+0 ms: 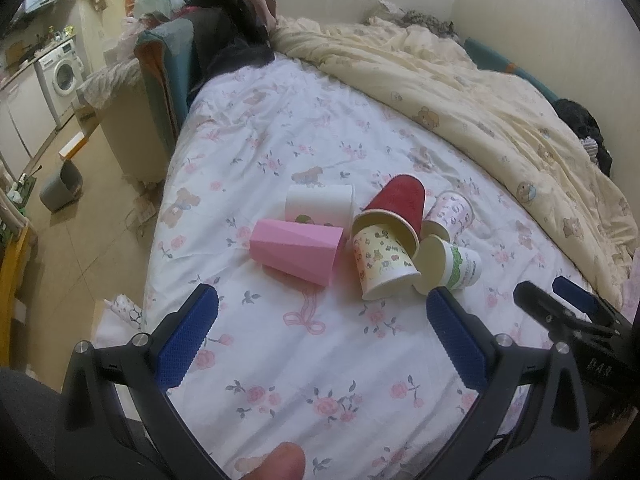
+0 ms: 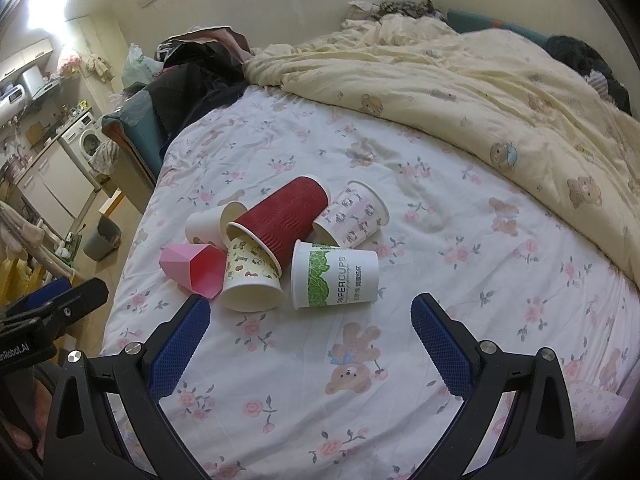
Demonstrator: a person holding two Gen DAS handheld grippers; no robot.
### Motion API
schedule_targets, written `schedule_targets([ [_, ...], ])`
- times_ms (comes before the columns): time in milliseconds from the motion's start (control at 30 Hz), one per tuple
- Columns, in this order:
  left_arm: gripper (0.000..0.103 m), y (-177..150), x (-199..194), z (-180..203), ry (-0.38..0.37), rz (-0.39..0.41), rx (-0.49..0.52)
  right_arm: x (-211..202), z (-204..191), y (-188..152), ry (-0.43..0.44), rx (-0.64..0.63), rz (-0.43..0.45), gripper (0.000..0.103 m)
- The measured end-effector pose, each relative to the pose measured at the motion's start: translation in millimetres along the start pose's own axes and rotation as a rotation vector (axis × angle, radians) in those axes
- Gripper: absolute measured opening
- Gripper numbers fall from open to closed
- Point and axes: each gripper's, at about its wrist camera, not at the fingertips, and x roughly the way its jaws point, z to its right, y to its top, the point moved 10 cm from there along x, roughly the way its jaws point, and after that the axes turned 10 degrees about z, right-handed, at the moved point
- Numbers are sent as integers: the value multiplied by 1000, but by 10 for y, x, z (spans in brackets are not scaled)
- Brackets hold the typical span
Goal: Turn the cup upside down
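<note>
Several cups lie on their sides in a heap on the floral bedsheet. In the left wrist view: a pink faceted cup (image 1: 298, 250), a white cup (image 1: 320, 204), a red ribbed cup (image 1: 400, 200), a yellow cartoon cup (image 1: 384, 260), a green-banded paper cup (image 1: 460, 266) and a pink-patterned cup (image 1: 450, 212). The right wrist view shows the red cup (image 2: 286, 216), the yellow cup (image 2: 252, 276), the green-banded cup (image 2: 336, 276) and the pink cup (image 2: 196, 270). My left gripper (image 1: 322, 306) is open and empty, short of the heap. My right gripper (image 2: 310, 314) is open and empty, just before the green-banded cup.
A cream bear-print duvet (image 2: 500, 76) is bunched over the bed's far and right side. Dark clothes (image 1: 232, 40) are piled at the bed's far left corner. The floor, a grey bin (image 1: 62, 188) and a washing machine (image 1: 60, 74) lie left of the bed.
</note>
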Motion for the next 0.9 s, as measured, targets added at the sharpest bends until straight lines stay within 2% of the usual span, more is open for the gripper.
schedule_targets([
  [133,103,77,39,11,-4,-27,1,14,99,54,-2,31,-19,103],
  [267,103,227,144,38,2,-45,20,28,250,233,-30,38,-19,103],
  [333,103,295,259,98,-14,-78,35,56,351,334,-38,63,-23,103],
  [467,103,375,581,228,-41,-172,69,152,510,424,-75,68,-52,103],
  [600,103,411,978,473,-102,-307,120,302,688,443,-94,91,-101,103],
  [633,102,414,1108,557,-111,-351,156,343,735,436,-97,102,-114,103],
  [733,102,424,1367,766,-138,-418,231,461,887,392,-118,147,-157,103],
  [900,94,356,1792,1020,-151,-531,354,509,1005,325,-124,222,-181,103],
])
